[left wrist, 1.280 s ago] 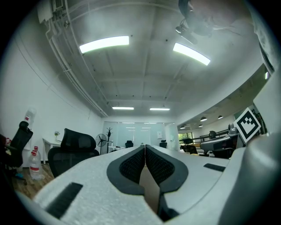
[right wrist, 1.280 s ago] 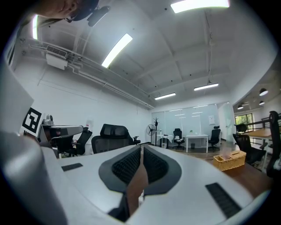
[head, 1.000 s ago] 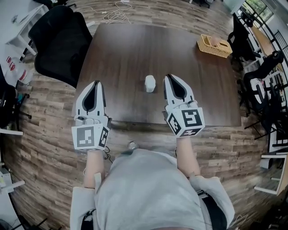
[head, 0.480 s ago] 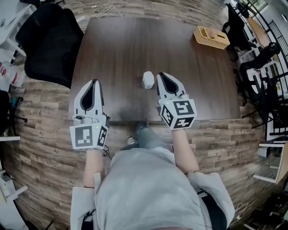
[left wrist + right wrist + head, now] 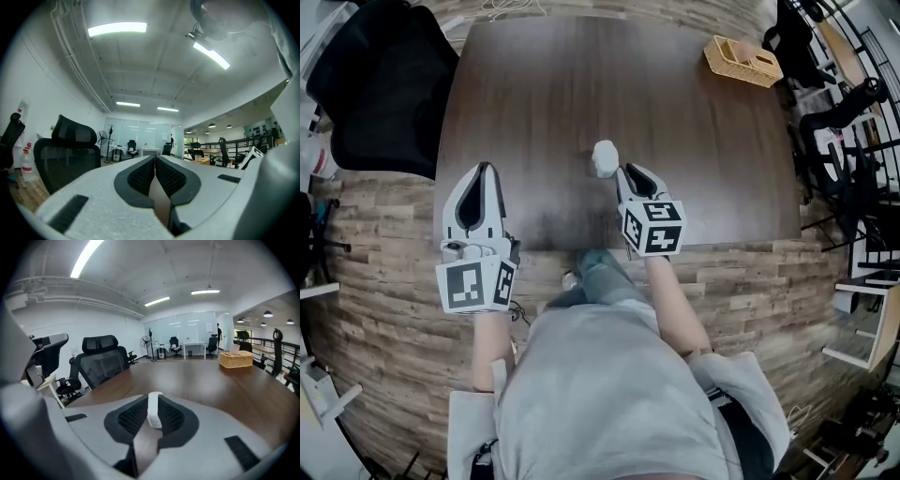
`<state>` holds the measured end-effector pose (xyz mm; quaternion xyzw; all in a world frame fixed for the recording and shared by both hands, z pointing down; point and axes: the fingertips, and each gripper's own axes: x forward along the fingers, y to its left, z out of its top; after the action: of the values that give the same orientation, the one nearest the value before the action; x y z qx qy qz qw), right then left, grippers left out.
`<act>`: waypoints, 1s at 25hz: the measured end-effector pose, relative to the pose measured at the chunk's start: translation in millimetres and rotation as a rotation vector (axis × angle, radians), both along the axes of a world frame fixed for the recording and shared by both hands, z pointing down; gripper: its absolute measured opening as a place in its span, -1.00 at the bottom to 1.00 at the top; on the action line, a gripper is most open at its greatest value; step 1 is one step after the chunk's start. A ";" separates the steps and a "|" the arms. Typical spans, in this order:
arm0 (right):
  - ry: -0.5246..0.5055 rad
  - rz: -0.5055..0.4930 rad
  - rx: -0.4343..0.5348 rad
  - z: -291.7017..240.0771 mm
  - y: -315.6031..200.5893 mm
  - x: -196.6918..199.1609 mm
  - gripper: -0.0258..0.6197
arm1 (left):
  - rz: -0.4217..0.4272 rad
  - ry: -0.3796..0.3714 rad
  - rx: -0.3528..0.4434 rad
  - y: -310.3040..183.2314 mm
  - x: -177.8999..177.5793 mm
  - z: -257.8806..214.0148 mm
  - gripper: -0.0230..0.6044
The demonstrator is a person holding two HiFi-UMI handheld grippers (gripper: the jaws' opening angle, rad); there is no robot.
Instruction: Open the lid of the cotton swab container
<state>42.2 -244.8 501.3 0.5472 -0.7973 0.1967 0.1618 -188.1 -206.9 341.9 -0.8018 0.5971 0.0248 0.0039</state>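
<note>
Cotton swab container (image 5: 605, 157): small, white, standing upright on the dark brown tabletop (image 5: 703, 141), towards the near edge and roughly midway across its width in the head view. Nothing else stands close to it.

Right gripper (image 5: 623, 172): held over the tabletop at 5 o'clock from the container, pointing at it on a downward slant. Fingers are clenched with nothing held. In the right gripper view the container rises directly ahead of the fingertips, in line with the seam between the black pads. Whether the tips touch its side cannot be determined; in the head view they sit just beside it.

Left gripper (image 5: 484, 169): at 8 o'clock from the container and well apart from it, over the near left corner of the tabletop. The left gripper view shows both pads meeting along a single line, so the fingers are clenched and empty. This gripper points out level across the room rather than down at the tabletop.

Wicker basket (image 5: 742, 59): on the far right corner of the tabletop, at 1 o'clock from the container and well apart from it.

Black office chair (image 5: 380, 80): at the left side of the tabletop, 10 o'clock from the container, standing on wood-pattern floor (image 5: 384, 281).
</note>
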 end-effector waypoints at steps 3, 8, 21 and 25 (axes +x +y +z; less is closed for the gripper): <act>0.004 0.000 -0.063 25.4 1.0 -1.0 -0.67 | -0.007 -0.001 -0.016 -3.4 -1.2 5.5 -0.89; 0.017 -0.011 -0.167 65.3 1.3 -5.9 -0.48 | -0.027 -0.005 -0.035 -7.9 -4.0 12.2 -0.89; 0.078 0.033 -0.210 110.5 -23.2 -21.3 -0.28 | -0.094 -0.019 -0.076 -11.3 -20.2 25.1 -0.89; 0.103 0.046 -0.201 118.2 -33.0 -24.4 -0.28 | -0.110 -0.024 -0.088 -12.1 -25.4 29.1 -0.89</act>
<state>17.9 -277.7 619.4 0.5559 -0.7512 0.2510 0.2523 -213.5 -219.0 371.0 -0.7675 0.6405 -0.0116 -0.0229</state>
